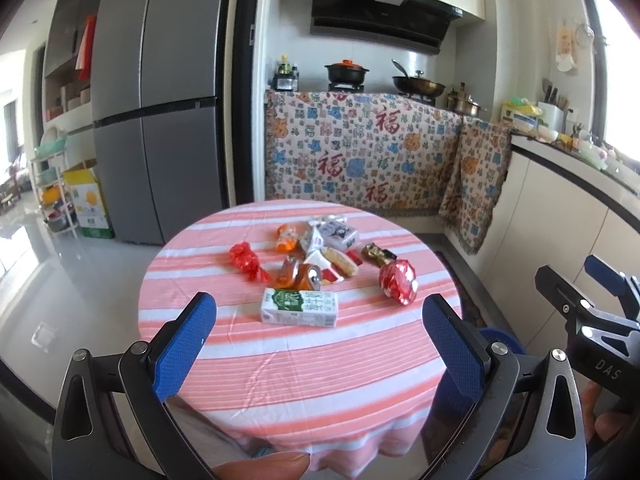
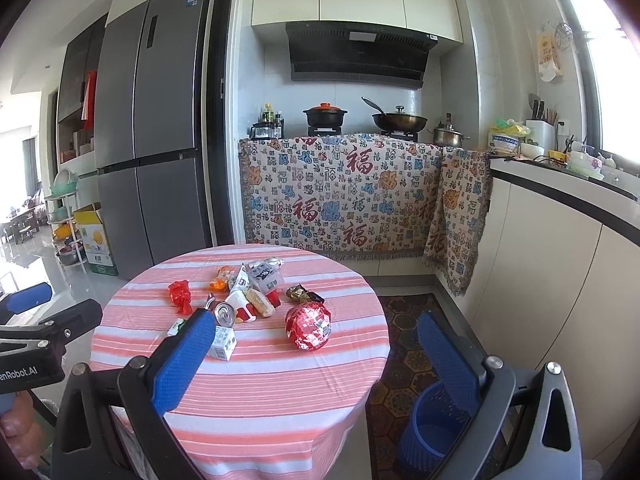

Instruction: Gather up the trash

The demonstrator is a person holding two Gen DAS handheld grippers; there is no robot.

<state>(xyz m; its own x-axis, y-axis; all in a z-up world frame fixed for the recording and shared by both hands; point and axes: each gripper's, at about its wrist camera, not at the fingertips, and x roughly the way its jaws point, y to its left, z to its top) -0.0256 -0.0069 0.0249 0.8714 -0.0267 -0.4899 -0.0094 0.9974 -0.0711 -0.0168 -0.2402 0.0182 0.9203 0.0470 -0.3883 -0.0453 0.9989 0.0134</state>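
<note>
The trash lies clustered mid-table (image 1: pixel 248 380), with the milk carton (image 1: pixel 299 307) nearest and the crushed can (image 1: pixel 300 274) just behind it; the blue bin (image 2: pixel 430 432) stands on the floor beside the table, presumably to receive it. Left gripper (image 1: pixel 320 344) and right gripper (image 2: pixel 320 360) hover short of the pile, jaws spread, grasping nothing

Both fisheye views look forward and slightly down from the near side of the round table draped in pink-and-white striped cloth (image 1: pixel 280 380) (image 2: pixel 260 392), facing the far kitchen wall. The left wrist view sits closer, square to the table; the right wrist view stands further right, taking in the blue plastic slatted bin (image 2: pixel 430 436) on the floor. Both share the tabletop litter, grey refrigerator (image 1: pixel 160 120) (image 2: pixel 152 140) and patterned counter cloth (image 1: pixel 360 152) (image 2: pixel 340 192)
</note>
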